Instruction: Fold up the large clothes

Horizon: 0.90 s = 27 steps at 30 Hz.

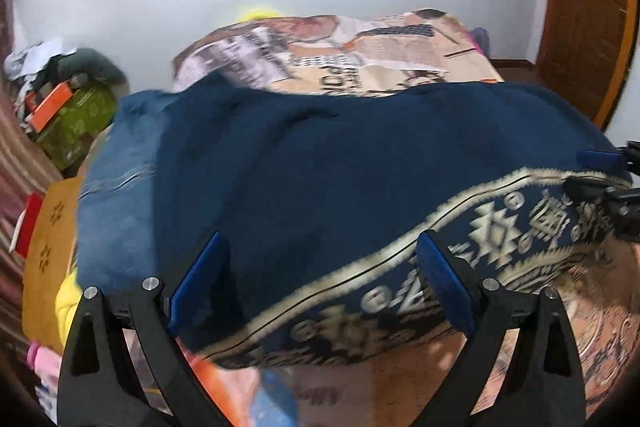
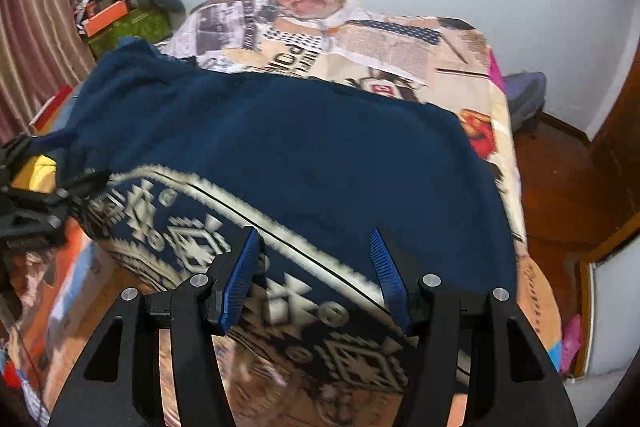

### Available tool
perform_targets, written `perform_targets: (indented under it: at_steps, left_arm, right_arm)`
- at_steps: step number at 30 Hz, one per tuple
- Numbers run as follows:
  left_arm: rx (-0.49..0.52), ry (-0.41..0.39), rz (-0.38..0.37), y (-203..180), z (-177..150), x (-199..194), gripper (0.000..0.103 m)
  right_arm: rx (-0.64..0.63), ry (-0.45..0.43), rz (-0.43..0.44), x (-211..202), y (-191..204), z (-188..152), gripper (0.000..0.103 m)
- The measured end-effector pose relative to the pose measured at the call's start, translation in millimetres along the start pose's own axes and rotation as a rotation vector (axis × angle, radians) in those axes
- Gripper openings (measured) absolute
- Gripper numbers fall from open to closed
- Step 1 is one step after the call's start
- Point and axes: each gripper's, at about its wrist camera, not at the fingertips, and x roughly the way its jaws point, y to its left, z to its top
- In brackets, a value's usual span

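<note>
A large navy knitted garment (image 1: 320, 167) (image 2: 300, 147) lies spread on the bed, and its cream-patterned border (image 1: 500, 227) (image 2: 192, 227) runs along the near edge. My left gripper (image 1: 320, 287) stands wide open over that border, with the cloth lying flat between its blue pads (image 1: 200, 279). My right gripper (image 2: 316, 275) is half open over the same border further right, its pads (image 2: 240, 279) apart and not pinching the flat cloth. Each gripper shows at the edge of the other's view: the right gripper (image 1: 600, 179) and the left gripper (image 2: 36, 187).
The bed cover (image 1: 360, 55) (image 2: 400, 39) has a newspaper-collage print. Blue jeans (image 1: 116, 195) and yellow cloth (image 1: 66, 303) lie at the garment's left. A green box (image 1: 76, 123) with clutter stands by the striped curtain (image 2: 36, 27). A wooden door (image 1: 580, 7) and floor (image 2: 560, 167) are to the right.
</note>
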Motion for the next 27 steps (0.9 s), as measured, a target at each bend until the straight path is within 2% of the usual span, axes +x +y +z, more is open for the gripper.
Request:
perform_targets:
  at_steps: [3,7,10,13,17,19,23,27]
  left_arm:
    - [-0.062,0.018,0.012,24,-10,-5,0.097]
    - [-0.171,0.041,0.056,59,-25,-10,0.097]
    - [-0.308,0.078,0.051,90,-40,-13,0.097]
    - [-0.433,0.054,0.034,111,-58,-19,0.097]
    - [-0.601,0.056,-0.094,122,-83,-9,0.097]
    - [-0.646,0.068,-0.158,117,-92,-1,0.097]
    - [-0.686,0.065,-0.324,101,-101,20,0.097]
    - [-0.742,0.074,-0.393,93,-102,44,0.097]
  right_arm:
    - [0.027,-0.008,0.007,-7,-8,-7,0.054]
    - [0.012,-0.011,-0.045,-14,-6,-13,0.054]
    - [0.001,-0.012,-0.068,-20,-4,-15,0.054]
    - [0.008,-0.014,-0.068,-26,-1,-16,0.054]
    - [0.031,-0.015,-0.001,-30,3,-14,0.054]
    - [0.028,-0.022,0.011,-31,8,-13,0.054]
    - [0.016,-0.036,0.017,-30,16,-12,0.054]
    - [0.008,-0.027,0.025,-23,21,-13,0.054]
